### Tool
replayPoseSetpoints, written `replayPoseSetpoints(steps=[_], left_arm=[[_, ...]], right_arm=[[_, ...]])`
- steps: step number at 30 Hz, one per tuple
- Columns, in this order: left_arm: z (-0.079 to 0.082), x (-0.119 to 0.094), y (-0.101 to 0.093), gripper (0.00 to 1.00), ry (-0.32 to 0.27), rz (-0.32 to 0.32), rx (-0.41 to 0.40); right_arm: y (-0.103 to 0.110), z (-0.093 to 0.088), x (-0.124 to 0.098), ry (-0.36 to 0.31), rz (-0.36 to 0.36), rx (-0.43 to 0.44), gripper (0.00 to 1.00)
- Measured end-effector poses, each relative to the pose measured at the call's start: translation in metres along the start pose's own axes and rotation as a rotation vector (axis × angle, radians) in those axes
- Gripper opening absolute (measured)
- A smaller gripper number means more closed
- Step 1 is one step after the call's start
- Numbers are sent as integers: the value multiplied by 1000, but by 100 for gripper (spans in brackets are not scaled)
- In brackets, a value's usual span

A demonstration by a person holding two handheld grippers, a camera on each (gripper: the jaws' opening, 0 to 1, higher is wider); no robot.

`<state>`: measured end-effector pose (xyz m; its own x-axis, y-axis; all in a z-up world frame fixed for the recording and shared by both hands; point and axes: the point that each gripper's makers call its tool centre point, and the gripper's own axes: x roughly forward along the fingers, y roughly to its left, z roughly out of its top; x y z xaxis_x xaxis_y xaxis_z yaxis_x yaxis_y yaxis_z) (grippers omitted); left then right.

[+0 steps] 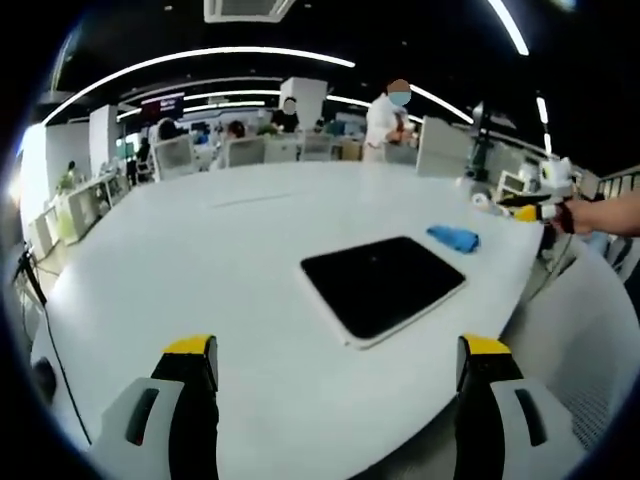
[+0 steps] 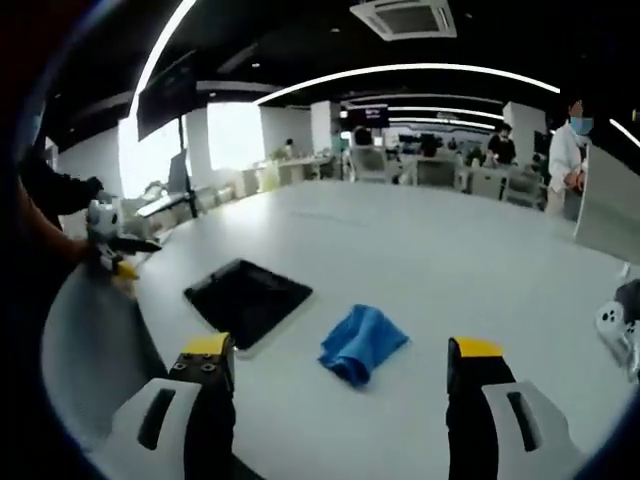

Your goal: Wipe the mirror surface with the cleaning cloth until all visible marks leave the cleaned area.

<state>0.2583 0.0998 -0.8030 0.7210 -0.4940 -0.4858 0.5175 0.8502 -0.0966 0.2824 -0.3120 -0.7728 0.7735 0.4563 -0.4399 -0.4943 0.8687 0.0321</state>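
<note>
Cloth just beside mirror on table; L gripper & R gripper both wide, empty

- Left gripper view: looks forward across the white surface from its near edge, well back from the mirror, cloth beyond.
- Right gripper view: faces the same surface from another side, closer in, cloth near, mirror beside it.
- Shared: surface, mirror, cloth, office behind; each catches the other tongs at its edge.
</note>
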Motion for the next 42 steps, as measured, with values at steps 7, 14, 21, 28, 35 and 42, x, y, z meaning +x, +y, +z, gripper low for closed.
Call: replayPoseSetpoints(steps=[7,14,21,28,35,42], left_arm=[[-2,0,1,100,15,8,-1],[-2,1,1,100,14,6,7],[-4,1,3,100,25,15,3],[-2,0,3,100,20,21,-2],[-5,0,4,100,31,32,-16],[-9,1,7,100,56,46,7]], right_arm=[[-4,-12,-26,-70,-10,108,100],[-19,-21,-38,-88,-42,114,100],[-20,-17,-36,-90,-39,112,100],[-15,-5,-27,-97,-17,105,100],[-10,-5,-24,-106,0,100,100],[-3,-11,-20,-86,21,95,100]])
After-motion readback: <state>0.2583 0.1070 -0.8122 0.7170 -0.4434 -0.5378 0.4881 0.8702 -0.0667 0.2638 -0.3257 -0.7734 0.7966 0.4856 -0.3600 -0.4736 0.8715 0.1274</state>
